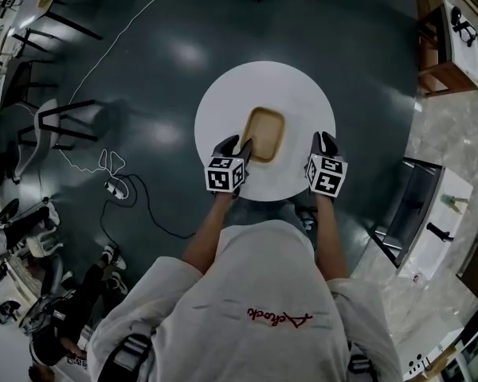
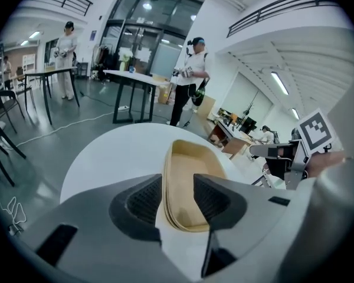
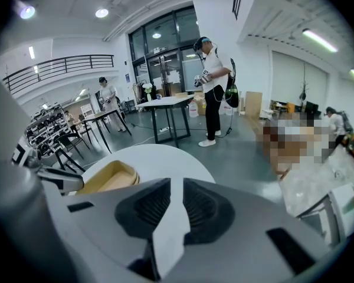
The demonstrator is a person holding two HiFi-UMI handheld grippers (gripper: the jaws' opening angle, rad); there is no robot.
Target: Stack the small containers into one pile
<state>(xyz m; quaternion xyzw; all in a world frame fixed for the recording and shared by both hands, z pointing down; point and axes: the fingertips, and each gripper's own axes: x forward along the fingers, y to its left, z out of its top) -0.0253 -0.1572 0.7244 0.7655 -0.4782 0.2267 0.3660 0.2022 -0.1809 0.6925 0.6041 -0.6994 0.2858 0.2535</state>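
The left gripper's (image 2: pixel 178 196) ribbed pads (image 2: pixel 146 200) stand wide apart. The near rim of the stacked containers (image 2: pixel 189 175) runs up through the gap between them. It lies close beside the left pad and well clear of the right one, so nothing is clamped. Whether the rim touches the left pad cannot be told.

The right gripper's (image 3: pixel 172 208) pads (image 3: pixel 148 205) are parted by only a narrow slit. Nothing is in the slit, and only the white table (image 3: pixel 159 158) shows through it. The pile (image 3: pixel 109 178) sits off to that gripper's left and apart from it.

In the head view the containers (image 1: pixel 265 132) are shallow tan trays with rounded corners, nested into one pile. The pile rests near the middle of the round white table (image 1: pixel 223 102), closer to its near edge than its far one. The left gripper (image 1: pixel 237 144) reaches to the pile's near-left corner. The right gripper (image 1: pixel 327 142) hovers by the table's near-right edge, to the right of the pile with bare tabletop between them. Each gripper carries a cube with black-and-white square markers.

Around the table lies a dark floor. A white cable (image 1: pixel 103 161) is looped at the left beside black-legged chairs (image 1: pixel 60 122). In both gripper views, people (image 2: pixel 189 78) stand at long tables in the room beyond.
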